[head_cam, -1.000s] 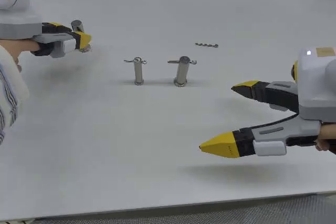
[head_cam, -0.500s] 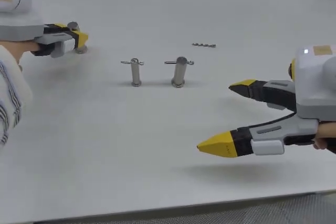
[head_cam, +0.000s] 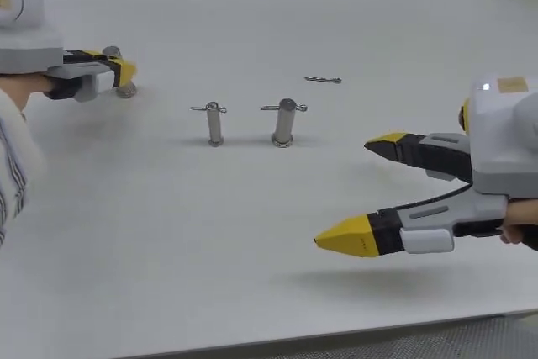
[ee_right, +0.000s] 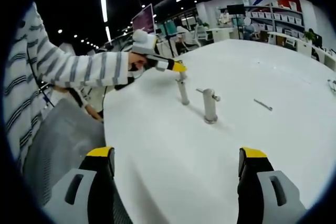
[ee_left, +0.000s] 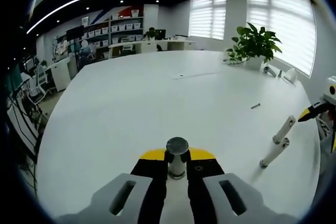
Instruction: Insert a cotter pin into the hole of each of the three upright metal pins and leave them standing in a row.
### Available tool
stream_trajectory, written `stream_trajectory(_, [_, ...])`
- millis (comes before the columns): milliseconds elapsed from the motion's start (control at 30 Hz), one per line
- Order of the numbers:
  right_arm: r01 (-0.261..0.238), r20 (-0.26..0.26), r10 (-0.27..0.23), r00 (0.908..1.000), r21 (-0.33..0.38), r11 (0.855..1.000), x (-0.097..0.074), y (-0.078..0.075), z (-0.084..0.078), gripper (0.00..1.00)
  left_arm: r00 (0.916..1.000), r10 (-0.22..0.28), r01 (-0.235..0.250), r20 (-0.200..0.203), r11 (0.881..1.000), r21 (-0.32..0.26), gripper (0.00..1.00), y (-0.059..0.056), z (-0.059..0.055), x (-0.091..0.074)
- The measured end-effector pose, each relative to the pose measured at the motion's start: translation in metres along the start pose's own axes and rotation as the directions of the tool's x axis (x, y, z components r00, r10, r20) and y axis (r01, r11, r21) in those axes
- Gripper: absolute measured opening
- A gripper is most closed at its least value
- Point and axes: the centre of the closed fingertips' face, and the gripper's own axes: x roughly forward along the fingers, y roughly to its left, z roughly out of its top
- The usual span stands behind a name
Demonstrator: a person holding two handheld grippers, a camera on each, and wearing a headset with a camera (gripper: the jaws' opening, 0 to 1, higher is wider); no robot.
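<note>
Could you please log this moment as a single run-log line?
left gripper: shut on third pin | right gripper: open, empty | narrow pin, wide pin: upright, cotters in | spare cotter pin: lying on table

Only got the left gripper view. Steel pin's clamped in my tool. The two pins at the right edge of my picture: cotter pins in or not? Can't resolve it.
Observer: Both in. The head view shows the thinner upright grey metal pin with a fitted wire cotter pin through its top. The thicker upright grey metal pin has a second fitted cotter pin.
Operator: Small speck beyond them?
Observer: That is a loose thin wire cotter pin, lying flat on the white table, apart from both pins.
Operator: Right tool?
Observer: The right tool is open, jaws wide apart with nothing between them. It points toward the two pins.
</note>
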Motion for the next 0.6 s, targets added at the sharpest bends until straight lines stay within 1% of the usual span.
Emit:
stream_trajectory(67, [0.002,0.002,-0.002,1.0000,-0.002,1.000,-0.001,-0.001,0.001,0.99,1.0000,-0.005,0.005,0.000,1.000,0.002,0.11,-0.002,0.000,-0.004])
stream_trajectory(133, [0.004,0.003,-0.004,1.0000,-0.004,1.000,-0.001,-0.002,0.002,0.99,0.9998,-0.021,0.021,0.001,1.000,0.006,0.11,-0.006,0.003,-0.009])
stream_trajectory(167, [0.005,0.003,-0.005,1.0000,-0.005,1.000,-0.002,-0.002,0.003,0.99,0.9995,-0.032,0.032,-0.002,0.999,0.025,0.11,-0.010,0.004,-0.012])
stream_trajectory(200, [0.006,0.002,-0.006,1.0000,-0.005,1.000,-0.002,-0.003,0.003,0.99,0.9993,-0.038,0.038,-0.004,0.999,0.036,0.11,-0.013,0.005,-0.014])
stream_trajectory(233, [0.008,0.001,-0.008,1.0000,-0.005,1.000,-0.002,-0.004,0.002,0.99,0.9989,-0.046,0.047,-0.010,0.998,0.045,0.11,-0.018,0.006,-0.018])
stream_trajectory(367, [0.020,0.009,-0.020,0.9998,-0.008,1.000,-0.004,-0.007,0.003,0.99,0.9979,-0.064,0.064,-0.007,0.997,0.052,0.11,-0.032,0.008,-0.031])
stream_trajectory(433, [0.023,0.015,-0.023,0.9996,-0.009,1.000,-0.006,-0.008,0.004,0.99,0.9975,-0.071,0.071,-0.001,0.996,0.045,0.11,-0.043,0.007,-0.039])
stream_trajectory(467, [0.024,0.017,-0.024,0.9996,-0.009,1.000,-0.006,-0.009,0.004,0.99,0.9956,-0.093,0.093,0.001,0.994,0.064,0.11,-0.052,0.006,-0.043])
stream_trajectory(533, [0.028,0.018,-0.028,0.9994,-0.007,1.000,-0.007,-0.010,0.004,0.99,0.9942,-0.108,0.108,-0.006,0.990,0.095,0.11,-0.065,0.002,-0.050])
stream_trajectory(567, [0.029,0.015,-0.028,0.9995,-0.008,1.000,-0.008,-0.010,0.003,0.99,0.9936,-0.112,0.113,-0.013,0.987,0.111,0.11,-0.069,0.001,-0.053])
stream_trajectory(600, [0.028,0.013,-0.028,0.9995,-0.009,1.000,-0.008,-0.010,0.002,0.99,0.9934,-0.113,0.114,-0.022,0.987,0.113,0.11,-0.074,-0.001,-0.058])
